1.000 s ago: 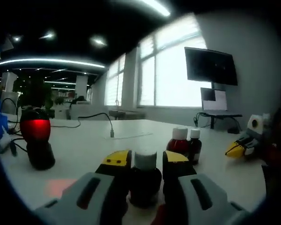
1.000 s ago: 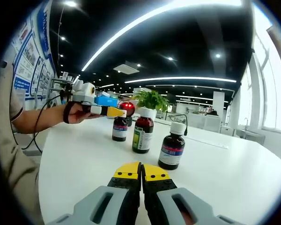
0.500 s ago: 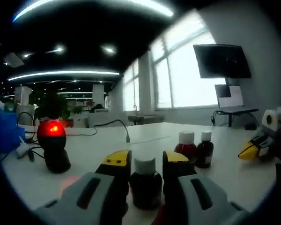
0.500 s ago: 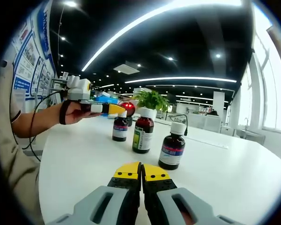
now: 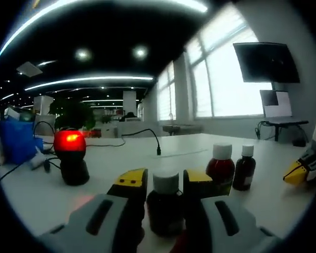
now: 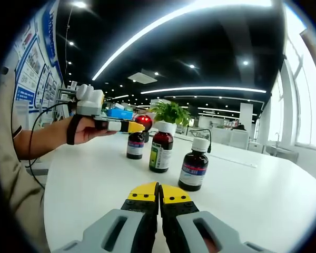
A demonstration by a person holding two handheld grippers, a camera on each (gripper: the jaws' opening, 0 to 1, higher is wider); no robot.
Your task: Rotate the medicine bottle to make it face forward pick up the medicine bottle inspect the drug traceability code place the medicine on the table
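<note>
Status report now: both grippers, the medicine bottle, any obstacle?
Left gripper shut on medicine bottle, bottle upright on table. Right gripper shut, holds nothing. Two other bottles stand beside; path clear.

Both grippers have grey bodies with black slots and yellow-tipped black jaws: left gripper (image 5: 165, 184), right gripper (image 6: 159, 193). At nine o'clock, a beige sleeve (image 6: 5, 132).

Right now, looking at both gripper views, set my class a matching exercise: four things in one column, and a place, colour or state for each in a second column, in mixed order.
Things
1. bottle with the blue label
2. scanner
3. right hand-held gripper
4. potted plant

States
A. glowing red on top
B. jaws shut, nothing between them
C. green, behind the bottles
D. standing nearest the right hand-held gripper

Pairs: 1-D, 2-A, 3-B, 4-C
</note>
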